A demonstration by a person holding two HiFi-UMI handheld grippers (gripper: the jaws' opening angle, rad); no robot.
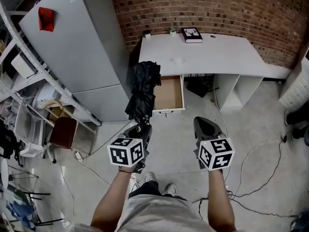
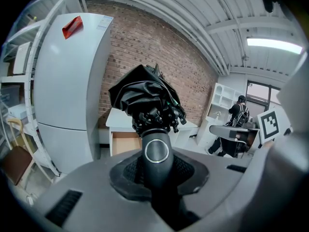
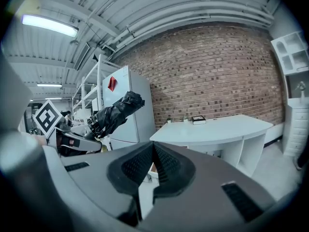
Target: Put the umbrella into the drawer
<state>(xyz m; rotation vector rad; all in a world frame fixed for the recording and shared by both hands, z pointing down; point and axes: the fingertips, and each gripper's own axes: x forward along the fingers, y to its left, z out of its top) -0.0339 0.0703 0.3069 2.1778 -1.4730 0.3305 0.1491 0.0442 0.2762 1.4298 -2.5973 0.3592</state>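
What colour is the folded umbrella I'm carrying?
Black: the glossy folded fabric umbrella shows best in the left gripper view.

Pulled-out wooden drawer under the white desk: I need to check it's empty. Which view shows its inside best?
The head view: it looks down into the wooden drawer, whose brown bottom looks bare. The left gripper view shows only a slice beside the folded black umbrella. The right gripper view barely shows it.

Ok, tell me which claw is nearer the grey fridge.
Left. In the head view the left claw, gripping the umbrella, sits just right of the fridge, near its lower corner. The right claw, shut and empty, is farther right, beyond the left one.
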